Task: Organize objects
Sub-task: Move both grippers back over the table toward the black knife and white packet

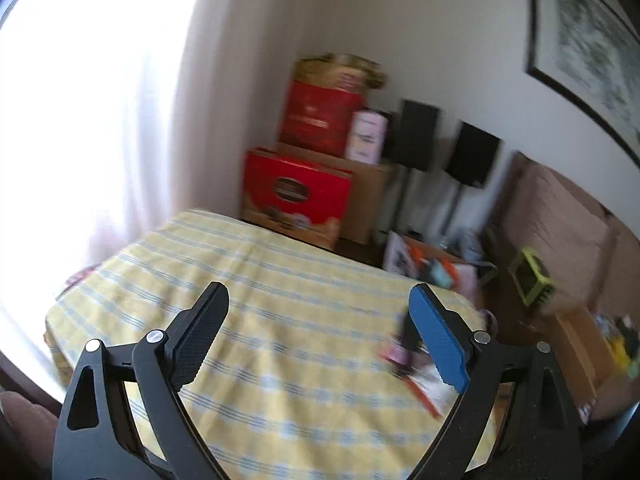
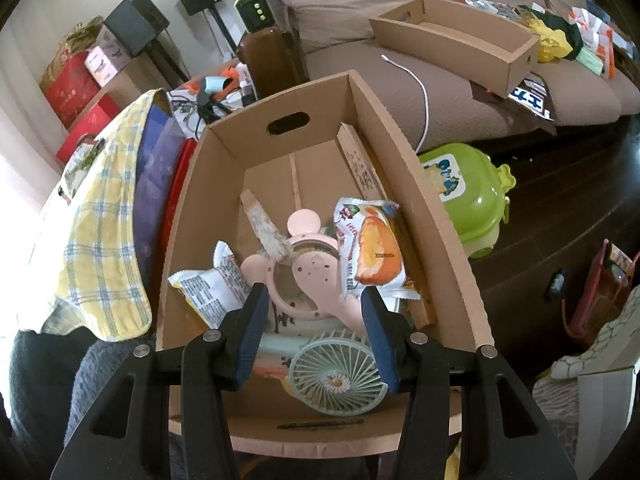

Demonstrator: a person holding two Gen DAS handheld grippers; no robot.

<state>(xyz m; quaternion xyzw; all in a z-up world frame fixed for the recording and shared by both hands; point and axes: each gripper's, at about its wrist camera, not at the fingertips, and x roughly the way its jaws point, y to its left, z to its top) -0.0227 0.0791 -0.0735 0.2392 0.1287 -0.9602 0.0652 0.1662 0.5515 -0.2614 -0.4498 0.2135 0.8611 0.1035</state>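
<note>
A: Where are the things being sorted, seen from the right gripper (image 2: 312,304)?

B: Right beneath it. It hangs over an open cardboard box (image 2: 384,128), pointing down into it. In the box lie a pink fan (image 2: 304,264), a mint-green fan (image 2: 336,376), an orange snack packet (image 2: 372,248) and a white packet (image 2: 212,284). The mint fan sits nearest the camera, below and between the blue pads. The jaws stand partly apart, and no pad presses on anything that I can see.

A: And the left gripper (image 1: 320,320)?

B: Jaws wide apart, nothing between them. It floats above a yellow checked cloth (image 1: 256,280) spread over a surface. A few small items (image 1: 404,356) lie on the cloth just beside its blue pad, too blurred to name.

A: What does each view have alone?

B: Only the right view shows the box and its contents, plus a sofa (image 2: 440,80) bearing a second, shallow box (image 2: 460,44), and a green plastic case (image 2: 464,196) on the dark floor. The left view alone shows a bright curtained window (image 1: 88,100) and a framed picture (image 1: 592,44). Both catch the red boxes (image 1: 304,184) and black speakers (image 1: 472,152) in the corner.
</note>
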